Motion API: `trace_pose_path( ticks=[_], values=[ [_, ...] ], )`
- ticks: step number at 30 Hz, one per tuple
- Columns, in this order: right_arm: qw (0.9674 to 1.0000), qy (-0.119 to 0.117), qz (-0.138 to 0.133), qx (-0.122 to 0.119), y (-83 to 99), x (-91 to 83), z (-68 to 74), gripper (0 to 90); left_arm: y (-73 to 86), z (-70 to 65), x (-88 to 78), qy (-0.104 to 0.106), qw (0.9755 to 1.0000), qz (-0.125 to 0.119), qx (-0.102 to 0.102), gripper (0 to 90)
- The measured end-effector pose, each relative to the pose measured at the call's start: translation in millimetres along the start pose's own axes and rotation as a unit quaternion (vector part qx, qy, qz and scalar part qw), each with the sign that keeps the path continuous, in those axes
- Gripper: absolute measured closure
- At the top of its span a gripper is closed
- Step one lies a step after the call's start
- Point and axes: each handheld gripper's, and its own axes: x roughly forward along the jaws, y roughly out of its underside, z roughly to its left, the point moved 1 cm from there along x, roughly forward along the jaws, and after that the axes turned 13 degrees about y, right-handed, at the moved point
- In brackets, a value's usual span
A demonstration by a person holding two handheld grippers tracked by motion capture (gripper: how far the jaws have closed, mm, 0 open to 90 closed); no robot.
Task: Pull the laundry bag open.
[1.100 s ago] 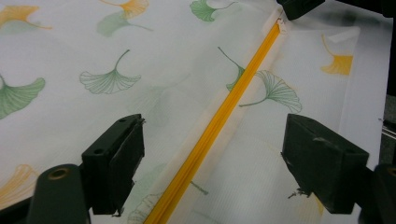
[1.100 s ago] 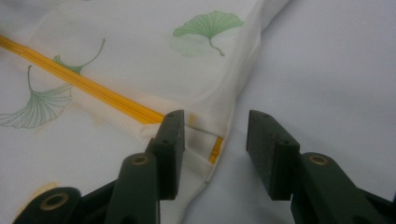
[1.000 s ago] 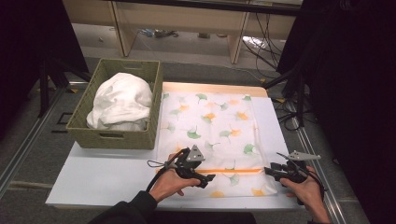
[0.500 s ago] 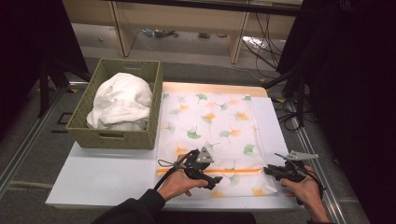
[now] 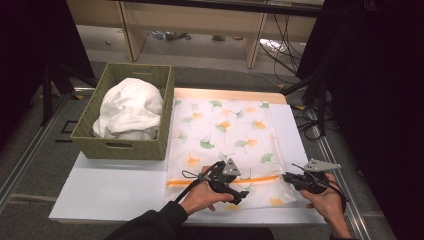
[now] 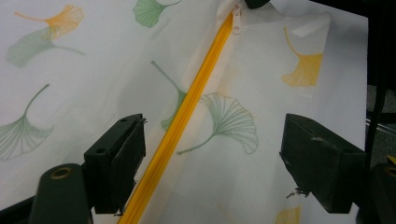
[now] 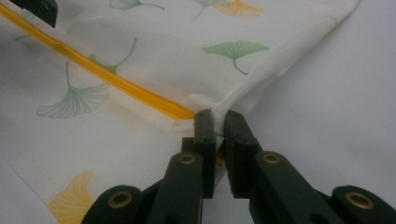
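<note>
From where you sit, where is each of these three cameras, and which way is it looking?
High view: above the person's side of the table, looking forward and down on the pillowcase and basket; forearms, left gripper and right gripper show.
Left gripper view: on the left gripper, open jaws over the yellow zipper.
Right gripper view: on the right gripper, which has just closed on the pillowcase edge.
Both gripper views share the zipper.

My table [image 5: 115,187] is carrying a basket [image 5: 125,145] beside the cover [image 5: 225,135], which is lying flat.
</note>
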Motion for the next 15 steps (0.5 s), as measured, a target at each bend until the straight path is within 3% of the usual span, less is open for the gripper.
trace_pose_path(
  ticks=[6,9,11,15],
  values=[
    [0.9989,0.009,-0.031,-0.035,-15.4,-5.3,9.8,85.6,-13.2,-1.3,9.5,0.012,0.9999,-0.01,0.006,24.3],
    [0.998,0.022,-0.034,-0.048,-19.9,-7.9,15.5,85.6,-17.5,-2.3,15.5,0.034,0.9994,-0.01,0.001,29.2],
    [0.9973,0.019,-0.036,-0.06,-23.1,-8.2,18.2,85.6,-19.4,-2.0,21.6,0.047,0.9988,-0.01,-0.01,32.9],
    [0.9957,0.014,-0.052,-0.075,-29.3,-8.8,23.9,85.5,-26.7,-0.4,29.9,0.055,0.9984,-0.015,-0.007,33.8]
  ],
)
